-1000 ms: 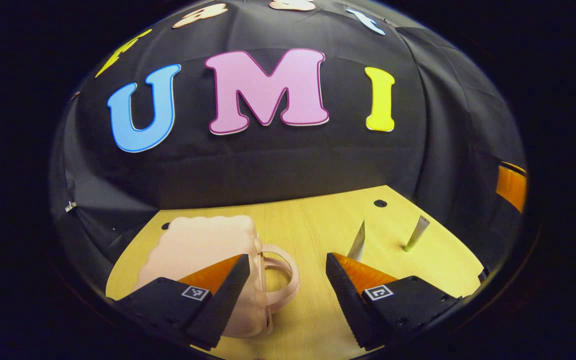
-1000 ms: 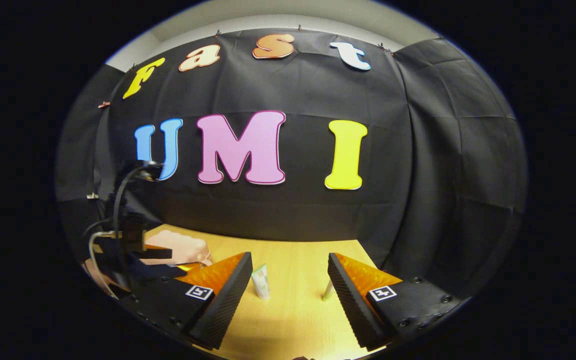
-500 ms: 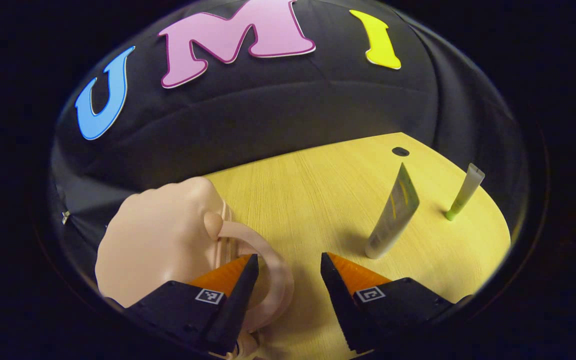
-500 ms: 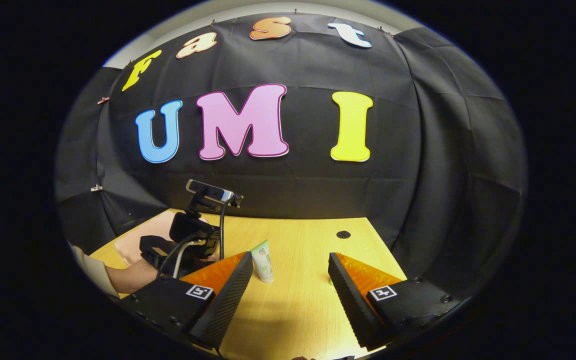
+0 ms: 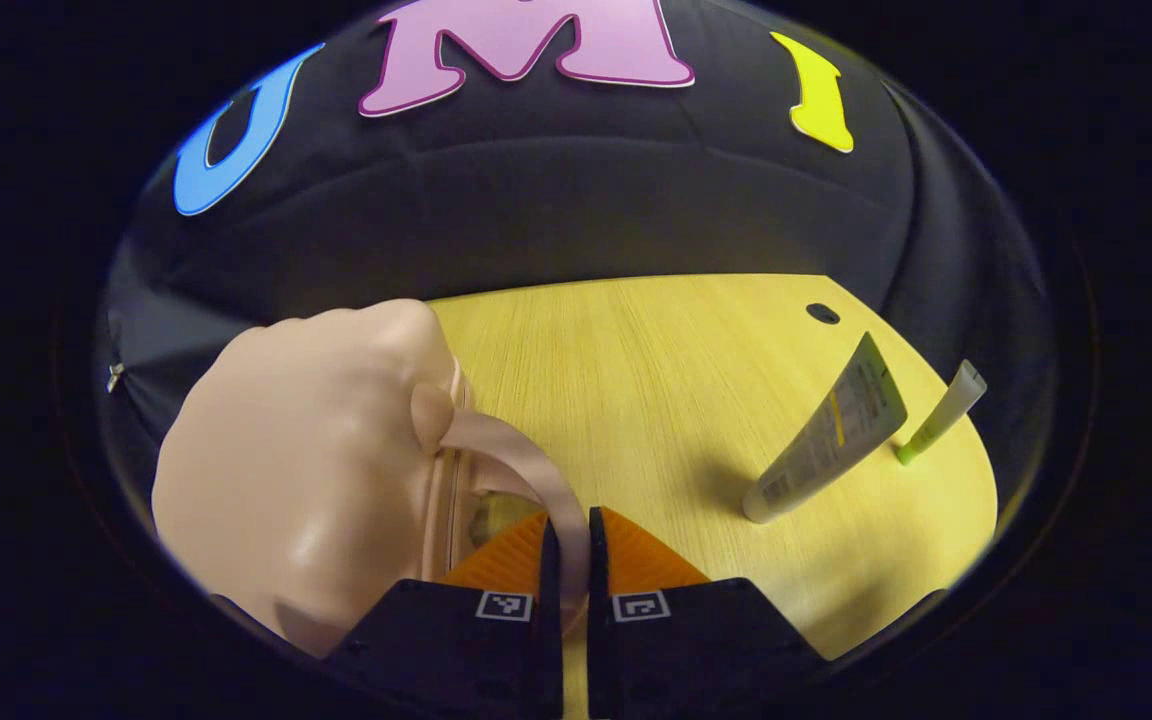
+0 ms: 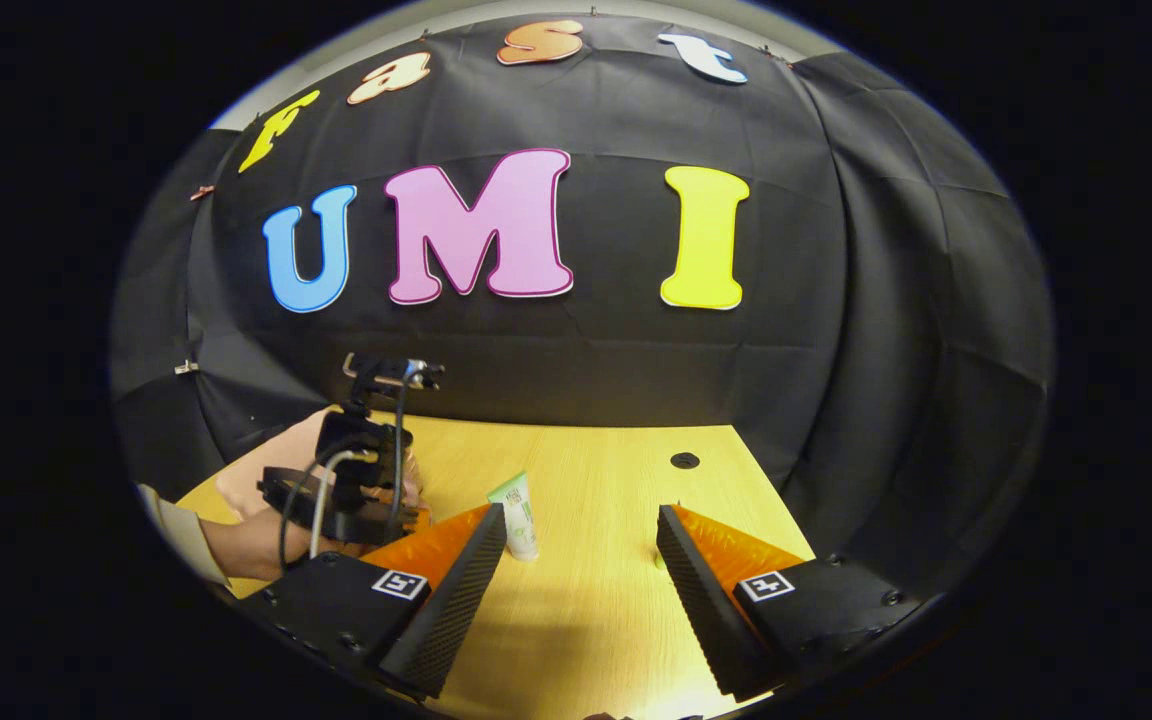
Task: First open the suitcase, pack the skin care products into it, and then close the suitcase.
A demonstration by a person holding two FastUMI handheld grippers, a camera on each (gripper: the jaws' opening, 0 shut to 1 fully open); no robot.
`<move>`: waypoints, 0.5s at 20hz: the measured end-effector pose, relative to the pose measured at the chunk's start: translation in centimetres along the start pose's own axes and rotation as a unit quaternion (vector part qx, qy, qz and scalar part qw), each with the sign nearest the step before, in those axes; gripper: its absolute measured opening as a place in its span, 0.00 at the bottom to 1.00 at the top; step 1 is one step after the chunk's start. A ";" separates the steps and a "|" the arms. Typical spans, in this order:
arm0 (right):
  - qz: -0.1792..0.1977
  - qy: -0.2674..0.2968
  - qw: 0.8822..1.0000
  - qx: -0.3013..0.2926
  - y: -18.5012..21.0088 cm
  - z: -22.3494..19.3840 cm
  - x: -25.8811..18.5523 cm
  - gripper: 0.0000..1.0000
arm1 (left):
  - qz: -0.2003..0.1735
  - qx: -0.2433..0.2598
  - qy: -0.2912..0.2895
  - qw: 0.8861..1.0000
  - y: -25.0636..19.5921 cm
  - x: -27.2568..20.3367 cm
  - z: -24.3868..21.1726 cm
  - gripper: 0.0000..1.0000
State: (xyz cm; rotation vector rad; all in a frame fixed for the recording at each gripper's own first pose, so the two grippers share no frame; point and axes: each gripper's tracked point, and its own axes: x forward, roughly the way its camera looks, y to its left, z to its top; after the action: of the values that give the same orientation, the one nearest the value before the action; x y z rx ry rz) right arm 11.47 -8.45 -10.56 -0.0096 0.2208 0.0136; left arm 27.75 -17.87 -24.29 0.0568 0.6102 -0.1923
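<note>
I have the left gripper (image 5: 568, 560) with its jaws pinched on the handle (image 5: 536, 475) of the pink suitcase (image 5: 306, 460), which is not yet open; right of the suitcase on the desk (image 5: 636, 380), two tubes (image 5: 826, 435) stand unpacked; my right gripper (image 6: 581, 560) hangs with jaws wide, holding nothing.

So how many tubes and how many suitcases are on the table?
Tubes: 2, the grey tube and the thin green-capped tube, both standing up.
Suitcases: 1, the pink suitcase, its handle pinched in the left gripper.
Total: 3 things.
</note>
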 end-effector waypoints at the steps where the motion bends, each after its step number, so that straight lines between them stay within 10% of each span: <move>1: 0.000 -0.002 1.000 -0.007 0.2 0.3 0.0 0.96 | -0.011 -0.021 -0.002 1.000 -0.3 -0.6 0.8 0.13; 10: -0.008 -0.036 0.999 -0.022 4.7 4.6 -1.6 0.96 | -0.048 -0.077 -0.070 0.993 10.9 -14.8 15.4 0.12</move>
State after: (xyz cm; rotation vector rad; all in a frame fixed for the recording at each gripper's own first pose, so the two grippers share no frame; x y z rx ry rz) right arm 10.83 -3.70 -5.80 -0.0555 0.1491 0.0028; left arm 26.73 -6.50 -3.22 -0.1345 0.4860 -0.2388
